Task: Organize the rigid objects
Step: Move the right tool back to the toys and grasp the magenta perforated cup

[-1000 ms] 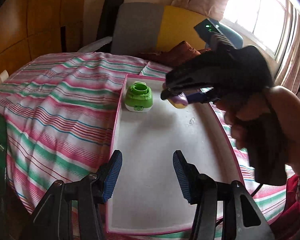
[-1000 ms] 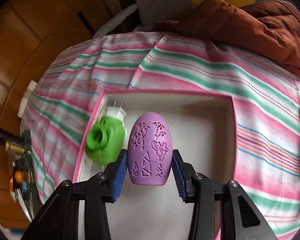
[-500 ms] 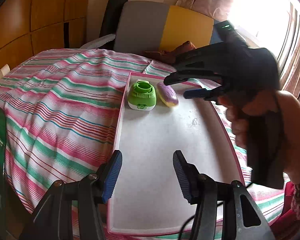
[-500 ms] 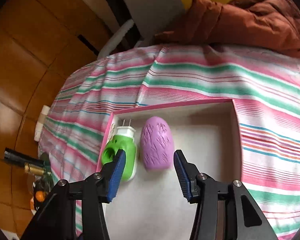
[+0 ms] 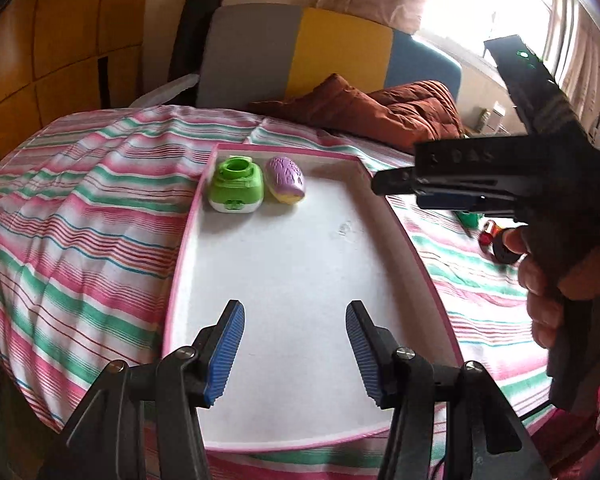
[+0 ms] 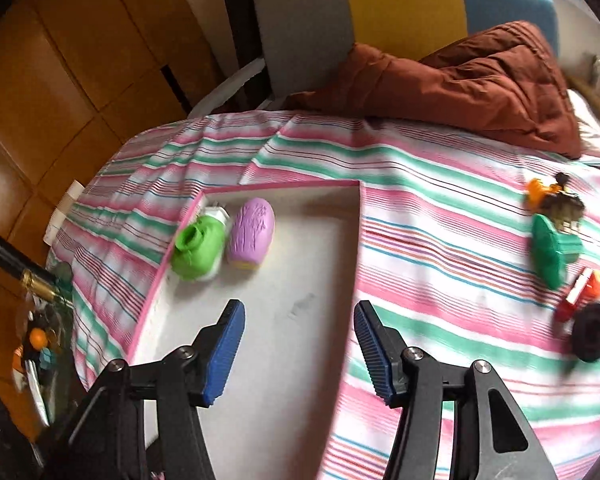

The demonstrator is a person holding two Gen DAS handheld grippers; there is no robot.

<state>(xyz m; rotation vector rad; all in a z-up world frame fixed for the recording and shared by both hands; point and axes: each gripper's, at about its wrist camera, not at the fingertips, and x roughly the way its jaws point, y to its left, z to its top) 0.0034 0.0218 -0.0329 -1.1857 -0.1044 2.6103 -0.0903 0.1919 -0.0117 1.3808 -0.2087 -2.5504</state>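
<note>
A purple egg-shaped piece (image 6: 251, 233) is lying on its side in the far left corner of a white tray with a pink rim (image 5: 412, 240), just beside a green plug-in device (image 6: 198, 252) that is sitting against the tray's left wall; the two look to be touching or nearly so. Nothing else is lying in the tray, and its white floor is showing a faint smudge near the middle. The right gripper (image 6: 299, 350) is hanging above the tray's right side with its blue-padded jaws opening and nothing between them, the egg lying well ahead of the pads. The left gripper (image 5: 295, 354) is hovering over the near end of the tray, its jaws standing wide apart and gripping nothing. From the left wrist view, a hand (image 5: 548, 280) is wrapping around the black handle of the right gripper at the right edge. The tray is resting on a pink, green and white striped cloth (image 6: 440, 248). On the cloth to the right of the tray, several small toys are lying in a loose group: a green one (image 6: 554, 250), an orange one (image 6: 540, 192), a red one (image 6: 580, 294) and a black wheel (image 6: 592, 332). A brown quilted blanket (image 6: 480, 80) is bunching up at the far side.
</note>
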